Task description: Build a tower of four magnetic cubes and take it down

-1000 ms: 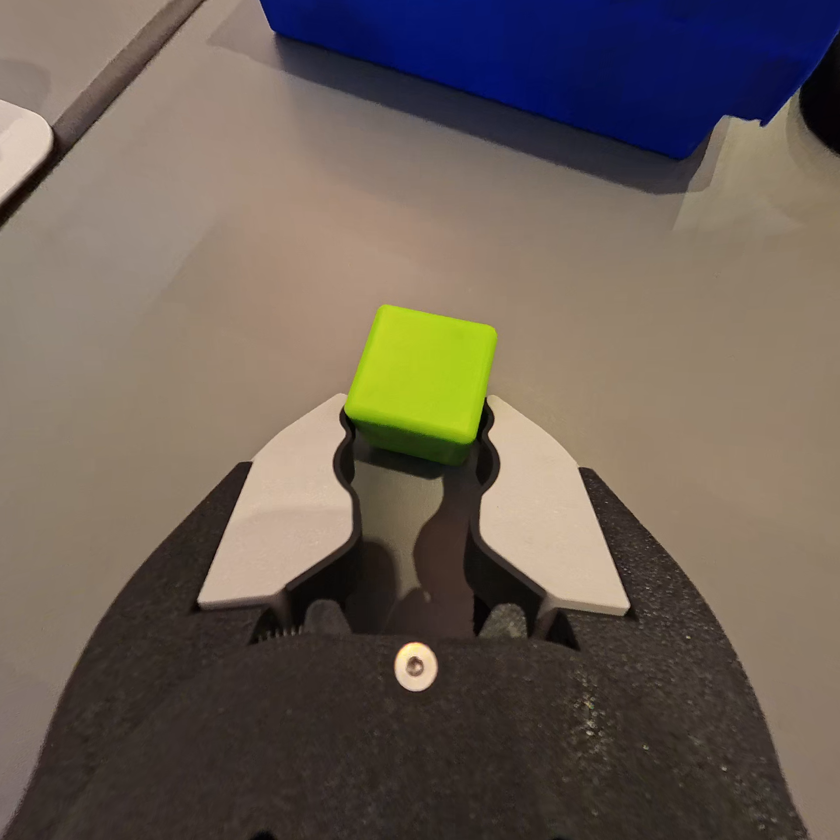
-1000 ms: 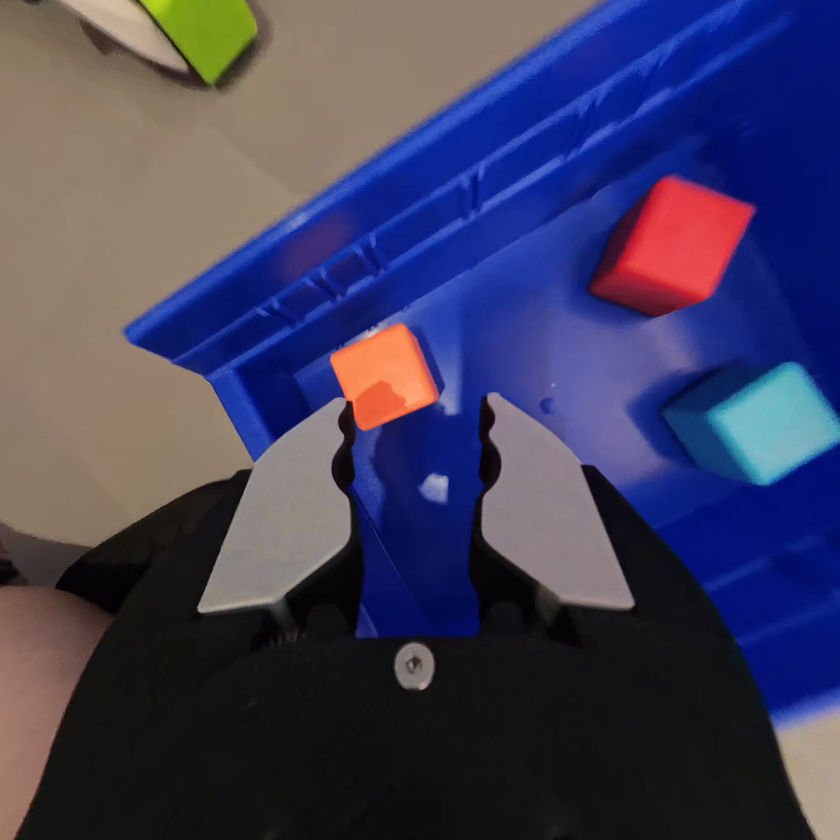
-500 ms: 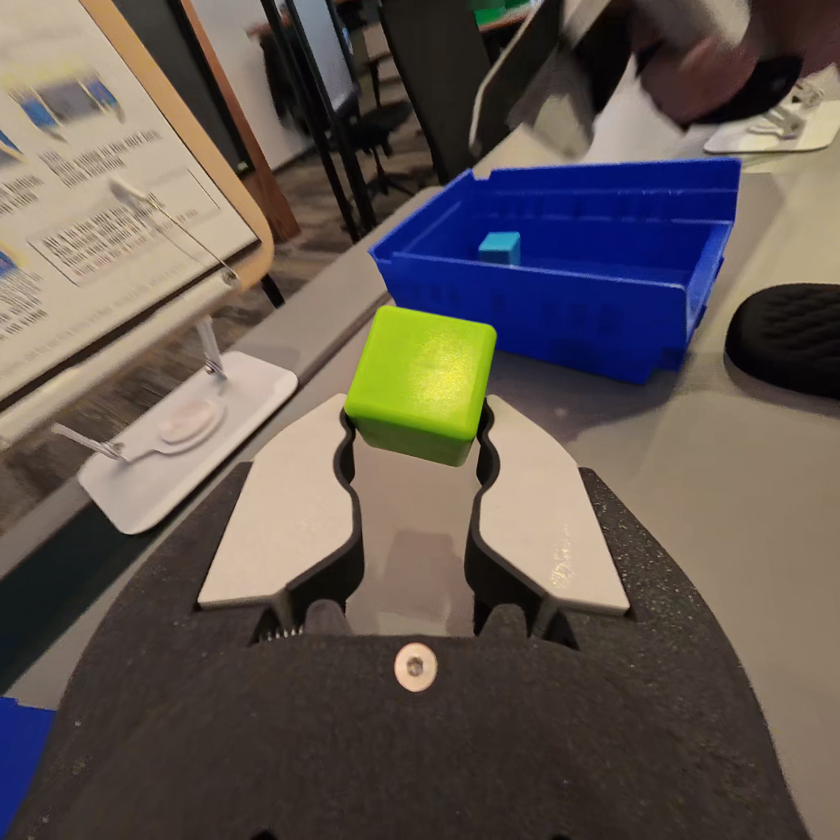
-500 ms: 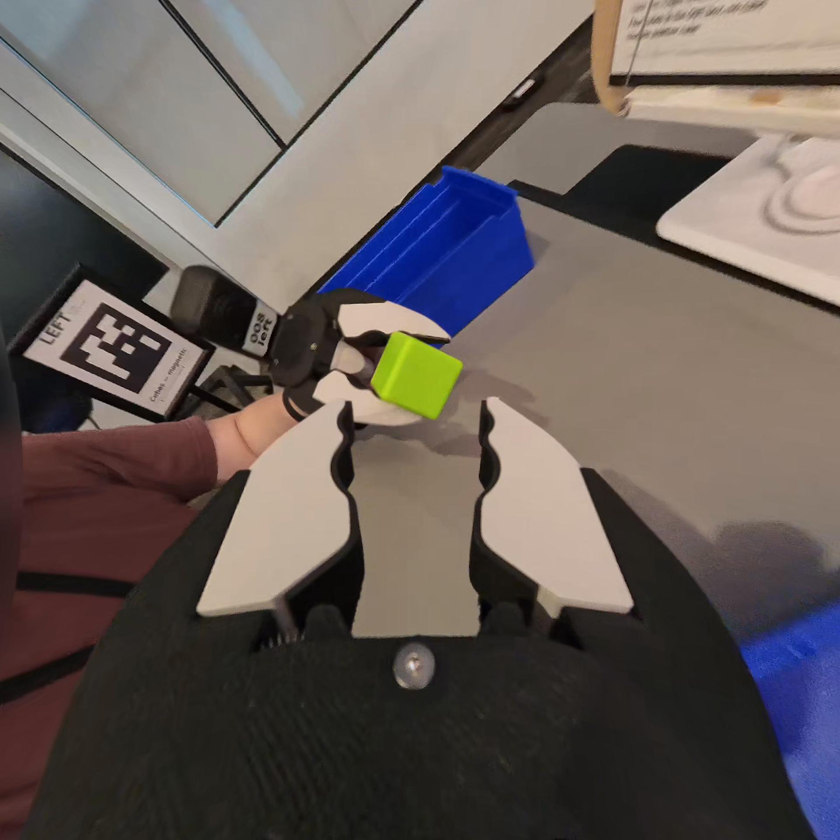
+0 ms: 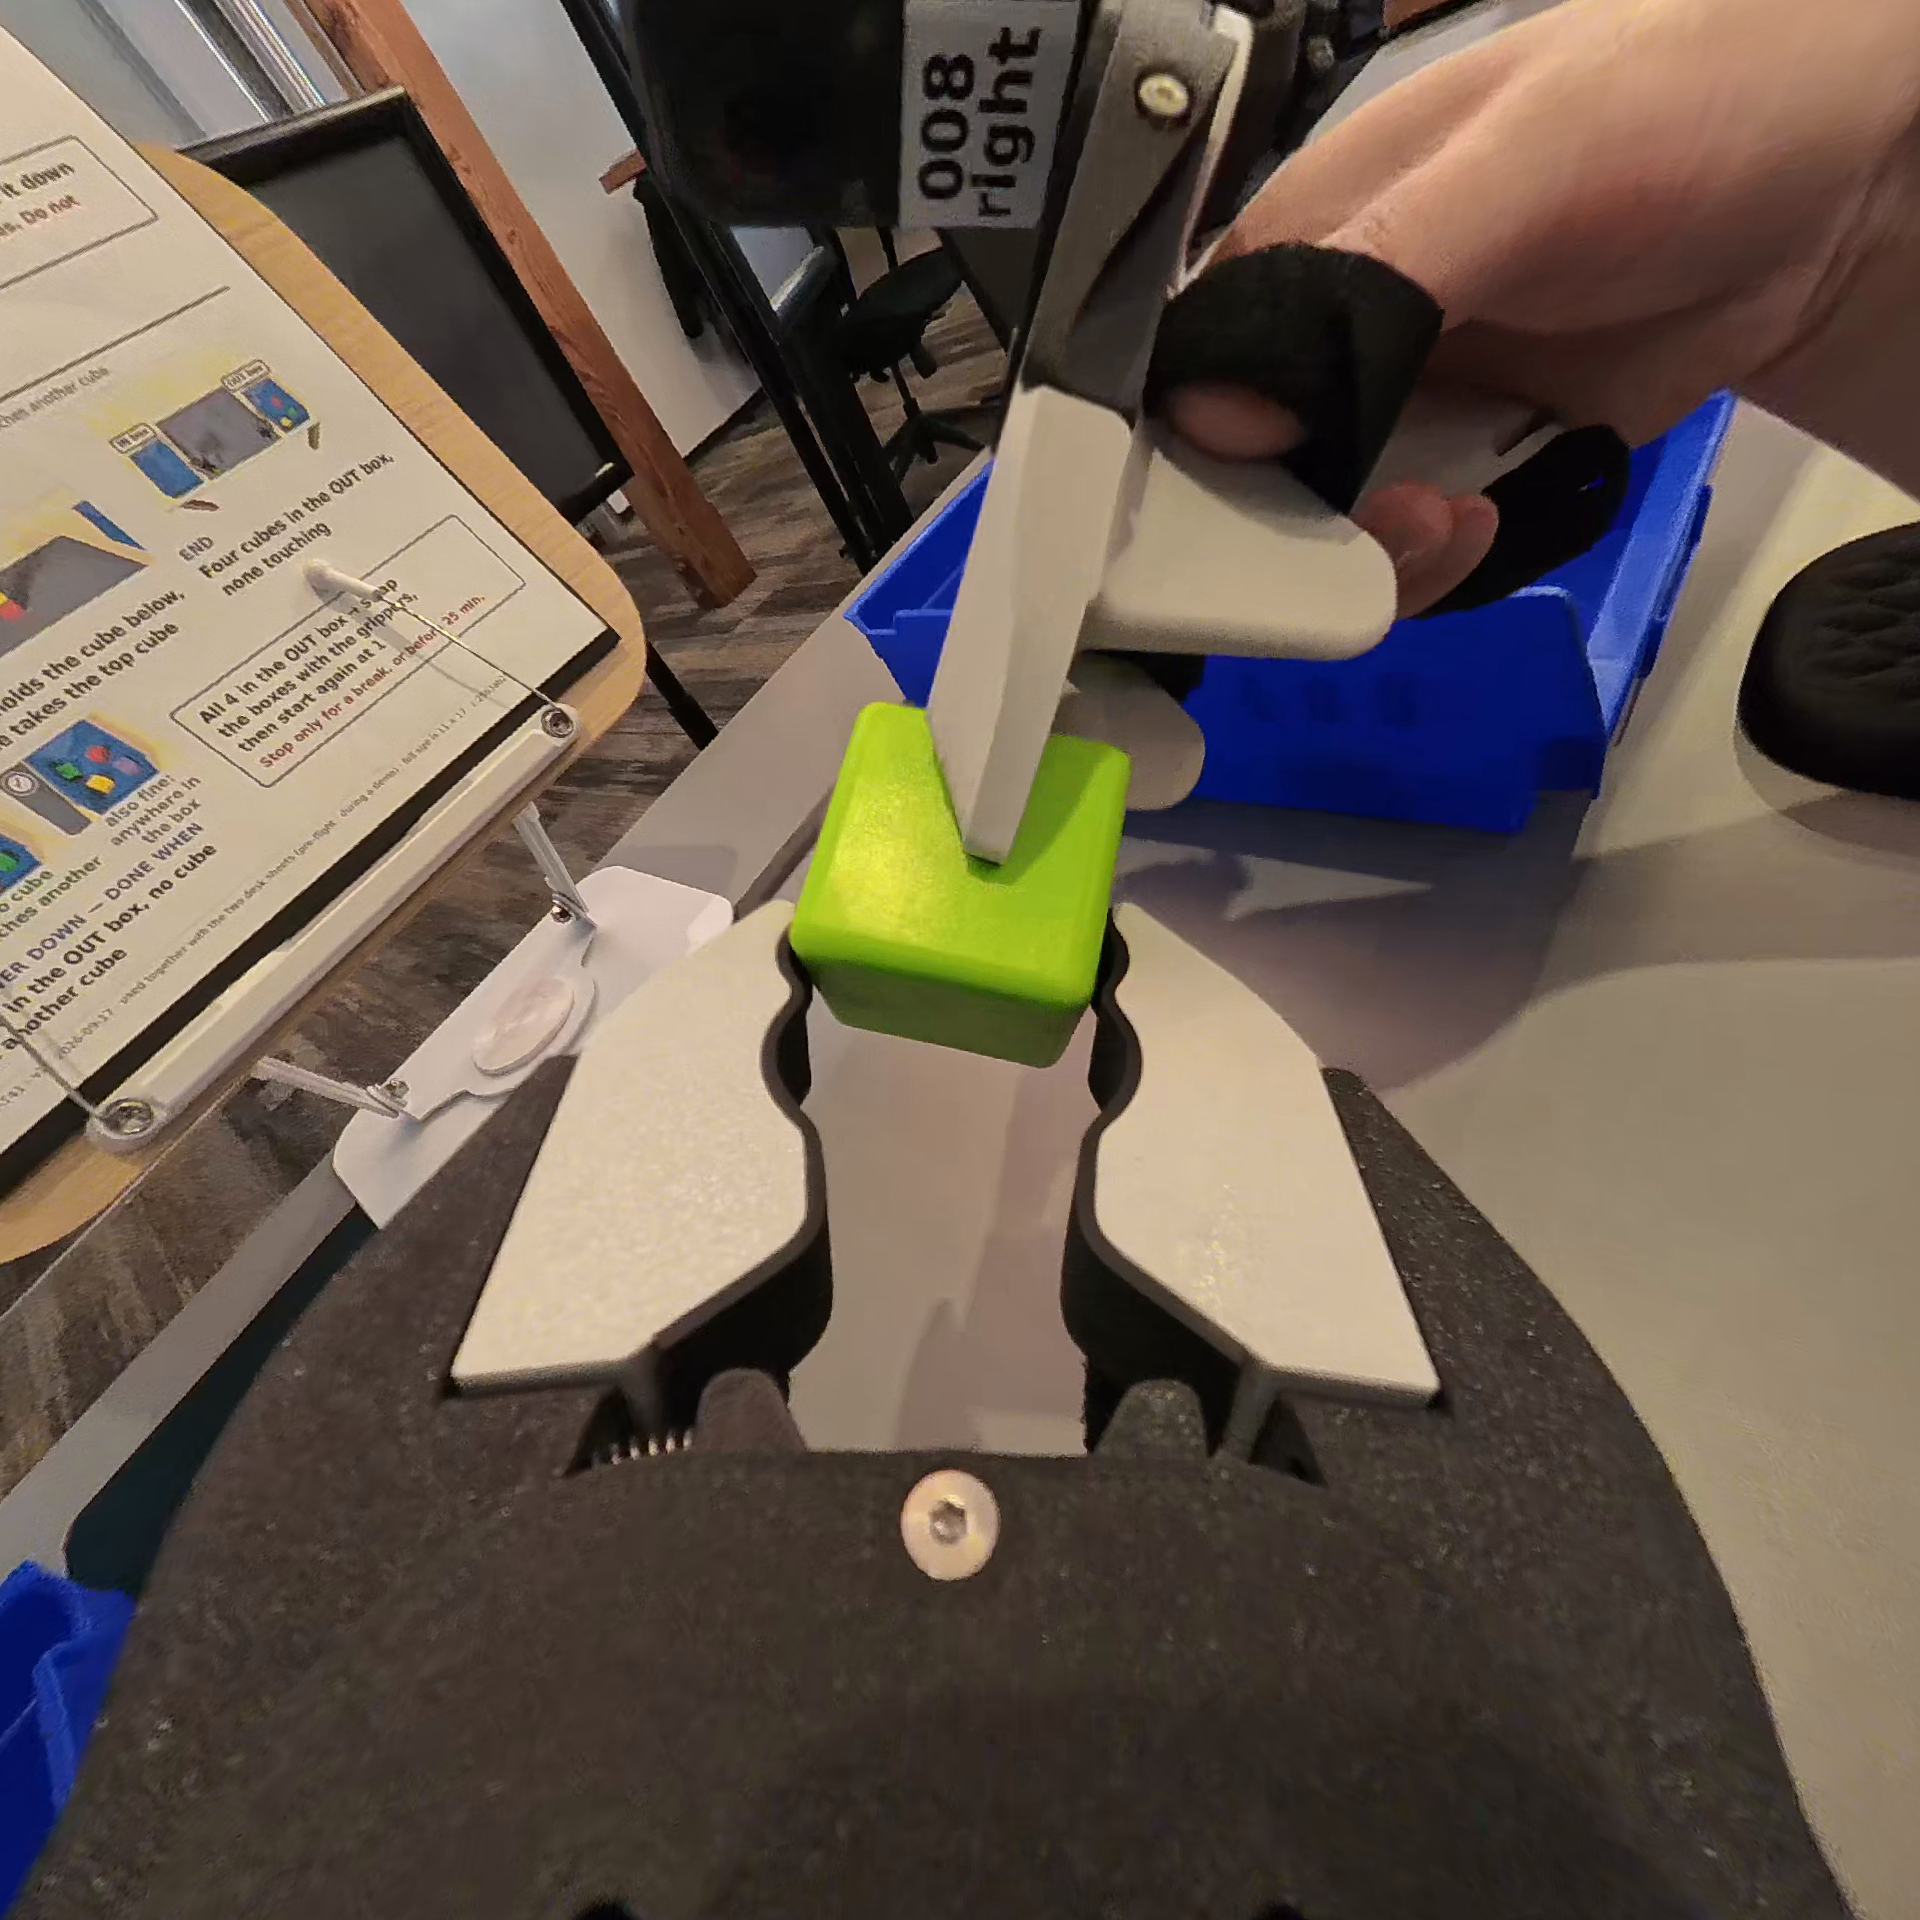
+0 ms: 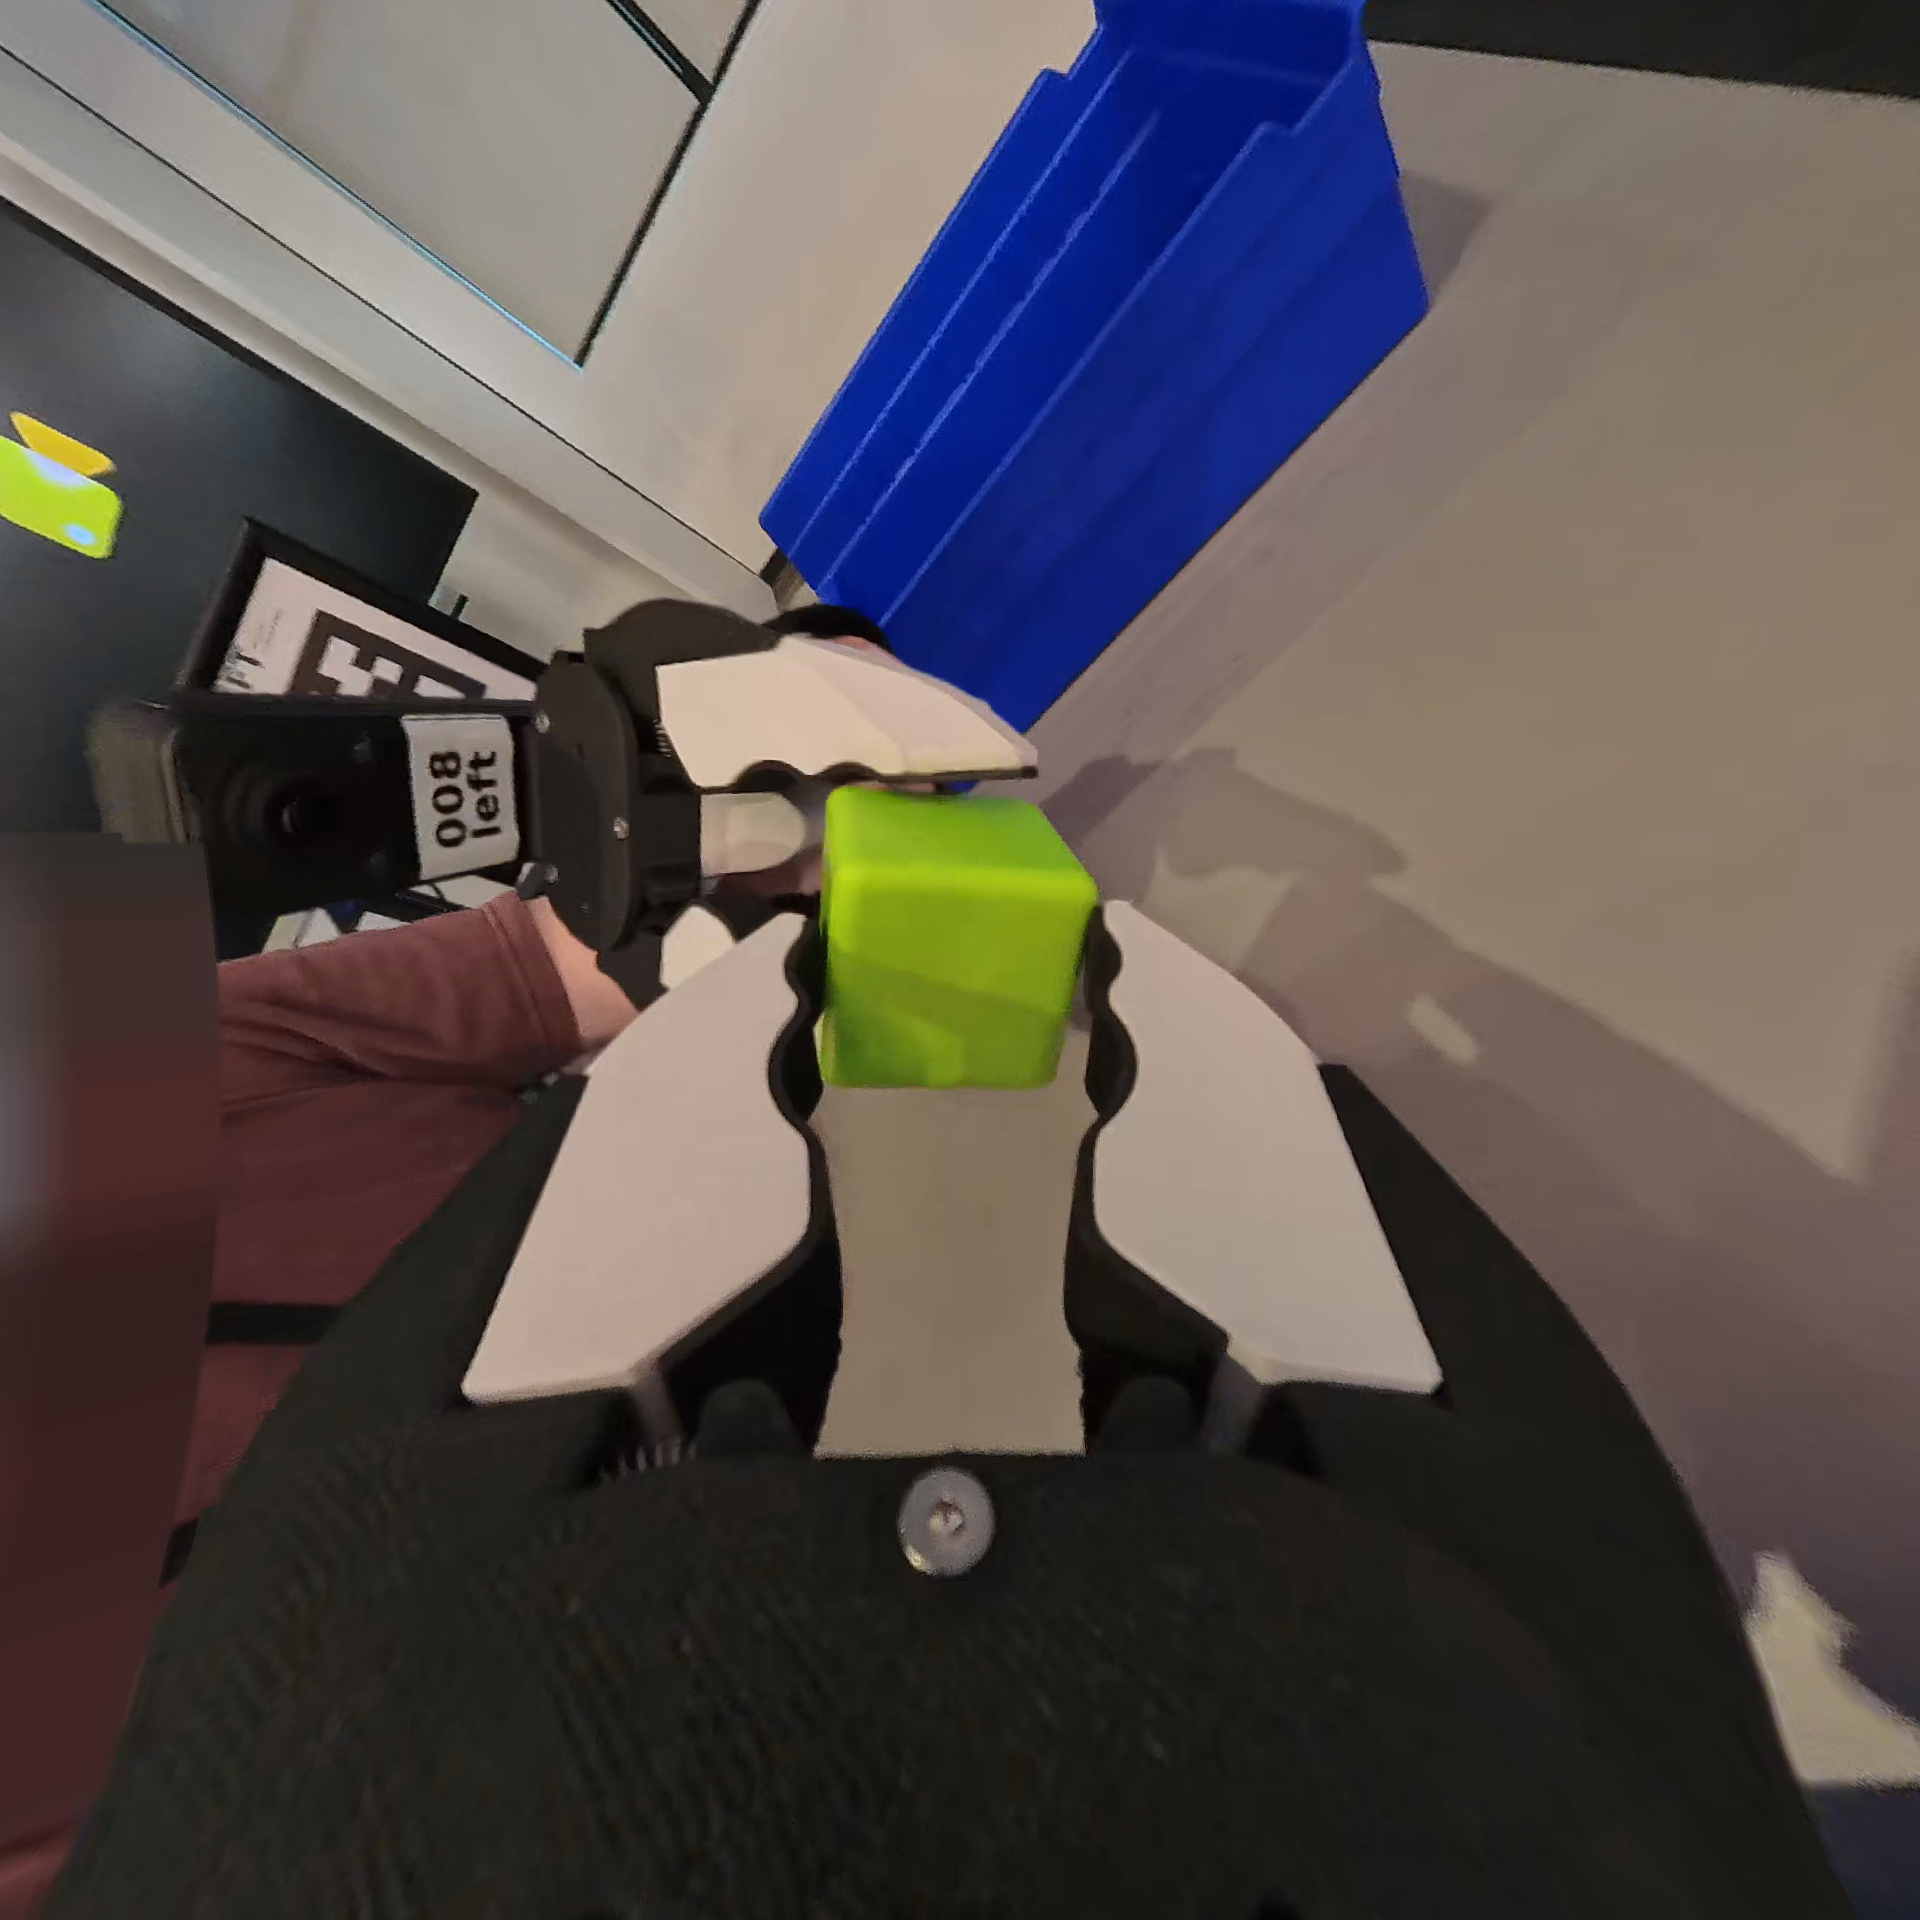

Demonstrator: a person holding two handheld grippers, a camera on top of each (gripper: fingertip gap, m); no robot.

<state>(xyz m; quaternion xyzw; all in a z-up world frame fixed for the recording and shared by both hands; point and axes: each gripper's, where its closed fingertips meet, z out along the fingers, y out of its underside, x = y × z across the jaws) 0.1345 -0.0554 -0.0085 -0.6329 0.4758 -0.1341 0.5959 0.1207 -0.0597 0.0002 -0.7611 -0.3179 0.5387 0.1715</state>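
Green cube (image 5: 951,914) held above grey surface (image 5: 1558,1039), gripped by left gripper (image 5: 951,971); right gripper (image 6: 945,997) jaws also closed on same cube, crossing from above. Blue bin (image 5: 1455,717) behind, black pad (image 5: 1839,675) far right. Left view only: instruction board (image 5: 208,644) on stand. Right view only: second blue bin (image 6: 1122,364), maroon sleeve (image 6: 395,1029), window wall.

A white label with black printed characters sits on the body of the right gripper (image 5: 1081,810), far in the left wrist view. A like label sits on the left gripper (image 6: 935,862) in the right wrist view. At left, an instruction sheet (image 5: 260,582) with printed lines and small pictures rests on a wooden stand (image 5: 613,665). Behind the left gripper is a framed card (image 6: 332,665) with a black-and-white square marker.
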